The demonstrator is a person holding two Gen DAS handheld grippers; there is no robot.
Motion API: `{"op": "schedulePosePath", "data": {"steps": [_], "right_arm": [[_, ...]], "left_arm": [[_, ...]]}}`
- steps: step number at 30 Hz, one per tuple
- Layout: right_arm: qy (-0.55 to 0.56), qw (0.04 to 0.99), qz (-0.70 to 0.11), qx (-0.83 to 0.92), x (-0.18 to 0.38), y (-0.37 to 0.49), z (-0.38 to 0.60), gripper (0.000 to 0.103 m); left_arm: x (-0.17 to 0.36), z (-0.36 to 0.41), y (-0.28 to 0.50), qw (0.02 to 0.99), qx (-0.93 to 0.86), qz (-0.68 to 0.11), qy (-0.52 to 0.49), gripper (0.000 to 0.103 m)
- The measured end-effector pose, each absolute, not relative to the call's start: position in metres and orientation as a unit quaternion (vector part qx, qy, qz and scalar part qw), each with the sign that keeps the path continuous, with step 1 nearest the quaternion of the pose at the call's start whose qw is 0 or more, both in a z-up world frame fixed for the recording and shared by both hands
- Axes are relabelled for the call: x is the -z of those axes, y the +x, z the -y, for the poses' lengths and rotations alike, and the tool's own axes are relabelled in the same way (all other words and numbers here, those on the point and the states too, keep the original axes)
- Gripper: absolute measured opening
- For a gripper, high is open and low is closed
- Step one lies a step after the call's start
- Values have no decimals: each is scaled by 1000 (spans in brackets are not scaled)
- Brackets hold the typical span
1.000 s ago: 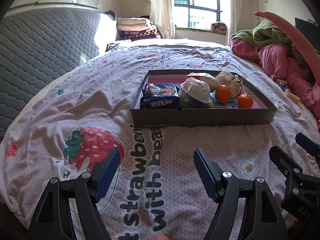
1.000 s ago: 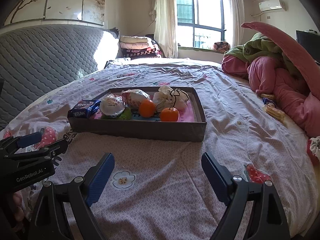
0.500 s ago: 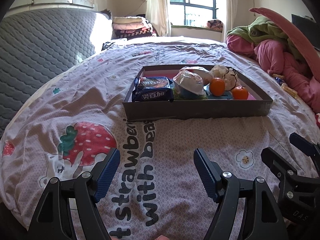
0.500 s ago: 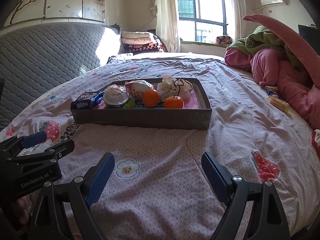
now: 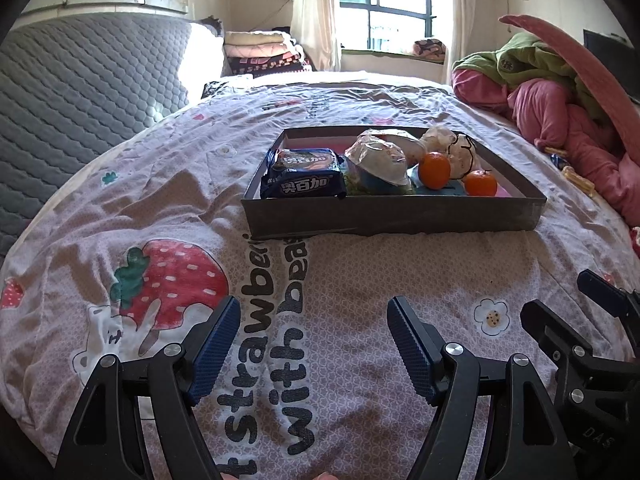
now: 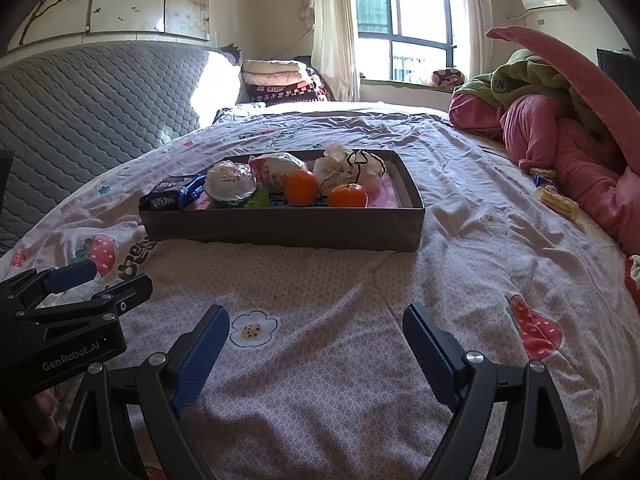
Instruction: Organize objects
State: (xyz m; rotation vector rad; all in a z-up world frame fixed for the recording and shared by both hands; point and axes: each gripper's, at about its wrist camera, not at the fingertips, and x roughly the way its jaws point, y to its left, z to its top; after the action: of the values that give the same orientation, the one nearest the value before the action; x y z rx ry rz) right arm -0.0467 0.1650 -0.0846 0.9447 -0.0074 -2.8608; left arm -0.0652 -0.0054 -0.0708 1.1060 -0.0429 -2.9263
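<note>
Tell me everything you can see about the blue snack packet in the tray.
The blue snack packet is a glossy dark-blue wrapper with white Chinese lettering and a picture on its face. It looks sealed and puffy, and lies propped up in the left front corner of the grey tray, leaning on the front wall. A white wrapped bowl sits close beside it. Neither gripper touches it.

Bare bedspread [image 6: 320, 280] leads to the tray's near wall [image 6: 280, 234] (contents crowded).
</note>
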Motion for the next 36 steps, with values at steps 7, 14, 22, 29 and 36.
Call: {"op": "schedulePosePath", "data": {"steps": [7, 14, 22, 29, 36], "right_arm": [[311, 64, 1, 948, 84, -47, -166, 88], [317, 65, -1, 946, 87, -48, -165, 88], [317, 63, 0, 946, 87, -48, -165, 88], [320, 64, -1, 945, 89, -48, -166, 88], [318, 62, 2, 946, 89, -47, -167, 88]], "left_arm": [[70, 5, -65, 7, 935, 15, 353, 77], [71, 5, -65, 6, 935, 16, 354, 77], [72, 5, -65, 5, 934, 16, 356, 77], [73, 4, -65, 4, 933, 17, 358, 77], [74, 4, -65, 3, 933, 16, 360, 77]]}}
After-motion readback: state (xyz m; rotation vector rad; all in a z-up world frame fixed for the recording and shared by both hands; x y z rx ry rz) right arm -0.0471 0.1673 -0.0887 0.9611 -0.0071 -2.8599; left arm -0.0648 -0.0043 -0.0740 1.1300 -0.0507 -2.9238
